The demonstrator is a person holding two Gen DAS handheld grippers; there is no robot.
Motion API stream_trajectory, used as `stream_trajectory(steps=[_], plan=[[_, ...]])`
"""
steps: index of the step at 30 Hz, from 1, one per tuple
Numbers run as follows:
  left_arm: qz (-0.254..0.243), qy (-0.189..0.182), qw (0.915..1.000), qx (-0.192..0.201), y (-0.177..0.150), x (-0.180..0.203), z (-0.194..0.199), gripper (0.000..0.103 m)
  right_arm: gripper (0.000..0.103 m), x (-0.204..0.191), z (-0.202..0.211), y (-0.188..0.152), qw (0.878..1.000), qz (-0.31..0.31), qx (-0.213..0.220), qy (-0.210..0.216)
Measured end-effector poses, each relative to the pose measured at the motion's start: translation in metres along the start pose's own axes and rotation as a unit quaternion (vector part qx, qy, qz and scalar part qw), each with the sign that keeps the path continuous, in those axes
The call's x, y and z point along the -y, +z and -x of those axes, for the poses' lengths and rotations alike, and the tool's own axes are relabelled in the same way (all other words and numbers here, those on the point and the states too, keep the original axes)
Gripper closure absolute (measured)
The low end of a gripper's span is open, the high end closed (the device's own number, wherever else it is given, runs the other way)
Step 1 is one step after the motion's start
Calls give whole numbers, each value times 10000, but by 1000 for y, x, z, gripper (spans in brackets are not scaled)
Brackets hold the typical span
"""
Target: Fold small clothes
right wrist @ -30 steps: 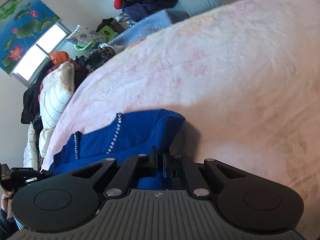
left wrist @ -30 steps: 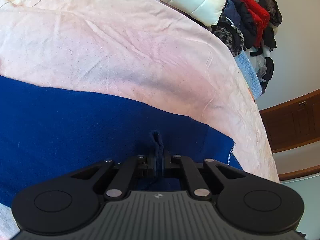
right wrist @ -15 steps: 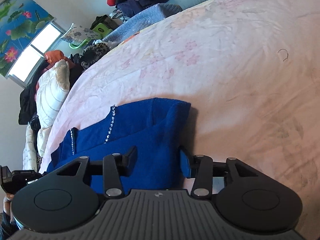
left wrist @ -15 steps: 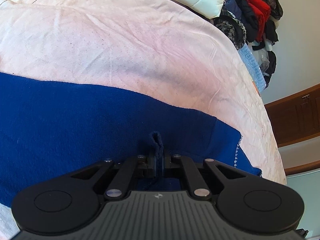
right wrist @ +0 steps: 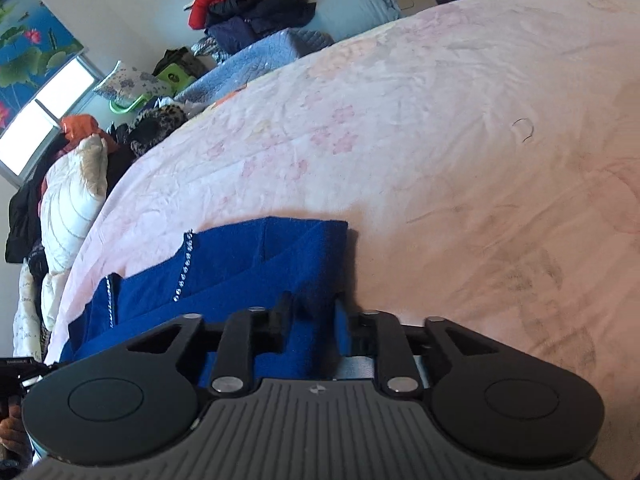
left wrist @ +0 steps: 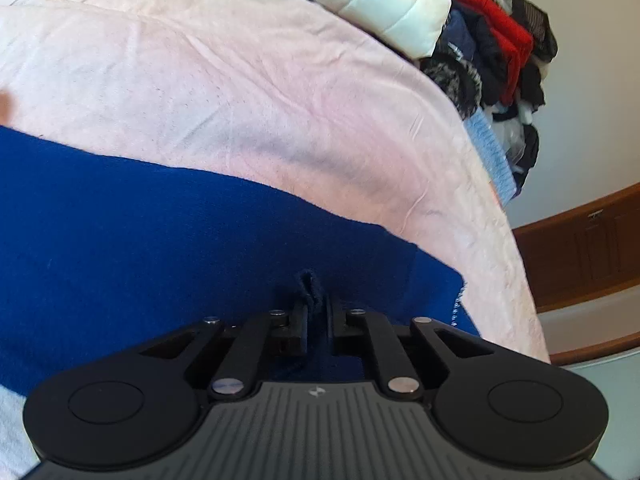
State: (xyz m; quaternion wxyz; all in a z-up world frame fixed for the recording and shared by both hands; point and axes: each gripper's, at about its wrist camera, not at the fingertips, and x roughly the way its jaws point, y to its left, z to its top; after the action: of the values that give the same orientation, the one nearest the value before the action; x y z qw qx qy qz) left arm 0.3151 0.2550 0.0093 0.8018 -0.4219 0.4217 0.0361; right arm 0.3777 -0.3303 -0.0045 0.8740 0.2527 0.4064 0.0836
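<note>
A blue knit garment (left wrist: 160, 240) lies flat on the pink bedsheet (left wrist: 240, 80). My left gripper (left wrist: 316, 312) is low over it with its jaws slightly apart, and a pinched ridge of blue fabric still stands between them. In the right wrist view the garment (right wrist: 248, 264) shows folded, with rhinestone trim along its edge. My right gripper (right wrist: 310, 316) is open just over the garment's near corner, with fabric lying between the jaws but not clamped.
A heap of clothes, with a white puffer jacket (left wrist: 380, 4) and red and dark coats (left wrist: 504, 40), lines the bed's far side. A wooden cabinet (left wrist: 588, 248) stands beyond the bed edge. The heap (right wrist: 256, 4) and a window (right wrist: 44, 116) show in the right wrist view.
My right gripper opened and let go of the garment's corner, which now lies flat. My left gripper's jaws parted slightly around the pinched fabric.
</note>
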Motion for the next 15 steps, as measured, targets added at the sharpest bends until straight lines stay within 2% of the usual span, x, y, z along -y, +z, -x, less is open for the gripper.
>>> stream_trajectory(steps=[2,3,4,6,8,10,12,15], plan=[[80,-274,9991,298,-10,-7,26,72,49,-7,20,-4,9989,47,469,16],[159,-426,9979,452,-15,-14,40,57,49,-11,28,-6,9980,103,624,71],[303,-618,9954,668,-22,-24,57,50,49,-15,34,-7,9975,145,678,152],[577,-910,9889,1020,-33,-49,89,50,49,-25,42,-10,9968,163,676,403],[941,-1090,9788,1459,-42,-79,115,50,49,-41,44,-13,9957,186,544,725],[1608,-1046,9599,2042,-47,-116,135,50,49,-66,39,-18,9931,226,280,1119],[2607,-925,9267,2545,-49,-158,145,50,49,-99,26,-26,9888,350,-95,1451],[3788,-839,8778,2811,-52,-202,145,50,49,-165,2,-48,9779,751,-625,1848]])
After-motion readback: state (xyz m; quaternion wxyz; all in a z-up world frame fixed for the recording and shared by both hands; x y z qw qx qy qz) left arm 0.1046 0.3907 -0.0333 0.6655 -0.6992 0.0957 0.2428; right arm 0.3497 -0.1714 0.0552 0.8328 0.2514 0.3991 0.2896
